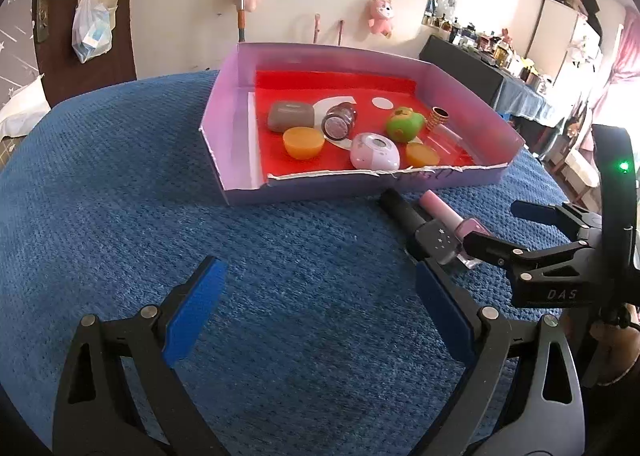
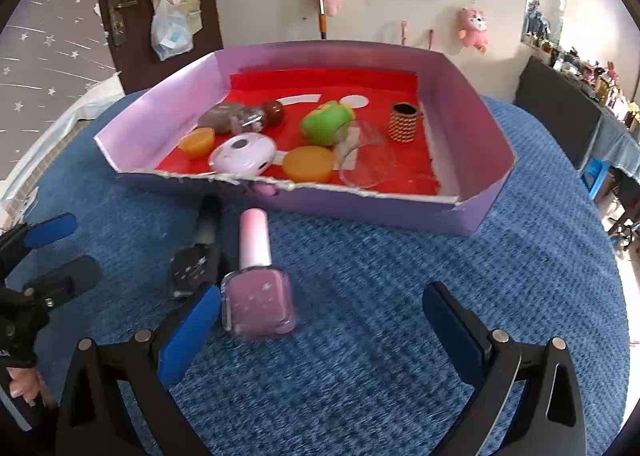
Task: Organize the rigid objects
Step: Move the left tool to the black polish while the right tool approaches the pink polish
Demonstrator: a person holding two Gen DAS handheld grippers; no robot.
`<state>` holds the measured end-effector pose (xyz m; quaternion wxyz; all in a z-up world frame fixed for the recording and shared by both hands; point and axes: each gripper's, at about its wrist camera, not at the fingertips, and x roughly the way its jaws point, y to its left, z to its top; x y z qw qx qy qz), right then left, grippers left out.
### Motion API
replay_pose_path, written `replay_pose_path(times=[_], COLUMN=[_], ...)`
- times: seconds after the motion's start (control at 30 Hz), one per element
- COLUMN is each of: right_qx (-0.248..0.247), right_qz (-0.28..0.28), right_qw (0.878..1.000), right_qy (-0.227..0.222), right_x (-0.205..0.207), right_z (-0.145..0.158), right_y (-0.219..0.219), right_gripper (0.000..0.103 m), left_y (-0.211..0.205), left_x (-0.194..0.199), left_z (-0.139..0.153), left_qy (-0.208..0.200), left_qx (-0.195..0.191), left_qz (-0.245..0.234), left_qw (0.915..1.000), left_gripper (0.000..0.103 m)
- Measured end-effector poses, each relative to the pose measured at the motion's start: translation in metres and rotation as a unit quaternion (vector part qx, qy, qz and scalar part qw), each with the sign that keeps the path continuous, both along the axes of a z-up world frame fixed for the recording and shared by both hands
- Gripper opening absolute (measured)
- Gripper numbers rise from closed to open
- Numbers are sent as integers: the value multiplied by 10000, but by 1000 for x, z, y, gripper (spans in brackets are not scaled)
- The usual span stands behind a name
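A pink nail polish bottle (image 2: 256, 296) and a black nail polish bottle (image 2: 198, 256) lie side by side on the blue cloth, just in front of the purple box (image 2: 400, 211). They also show in the left wrist view: pink bottle (image 1: 448, 215), black bottle (image 1: 416, 225). My right gripper (image 2: 320, 316) is open; its left pad sits beside the pink bottle. My left gripper (image 1: 320, 308) is open and empty over bare cloth, left of the bottles. The box (image 1: 224, 123) has a red floor and holds several small items.
In the box lie two orange cups (image 2: 308, 163), a white round device (image 2: 244, 153), a green toy (image 2: 326, 121), a gold-mesh cylinder (image 2: 403, 121), a clear dish (image 2: 366, 159) and a grey case (image 1: 290, 115). A wall with plush toys stands behind.
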<state>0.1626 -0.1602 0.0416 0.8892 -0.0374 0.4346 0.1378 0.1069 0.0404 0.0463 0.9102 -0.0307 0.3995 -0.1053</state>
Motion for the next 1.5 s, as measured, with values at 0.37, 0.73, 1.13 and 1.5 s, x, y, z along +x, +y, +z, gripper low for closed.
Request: replay_pose_path(times=[0.37, 0.73, 1.13, 1.5], right_qx=[-39, -92, 411, 236], right_qz=[99, 328, 502, 1090], right_qw=[9997, 9992, 9974, 9934], right_qy=[230, 209, 329, 252], right_x=[12, 8, 6, -2], right_z=[-8, -11, -8, -8], right_y=[13, 22, -22, -9], right_gripper=[103, 103, 103, 96], left_y=[10, 2, -41, -59], left_x=[8, 10, 27, 38], left_z=[-5, -6, -19, -27], left_qy=[96, 154, 643, 614], left_qx=[-60, -14, 185, 687], left_qz=[45, -89, -849, -983], left_qw=[9999, 9998, 9941, 9909], left_gripper=[97, 97, 97, 90])
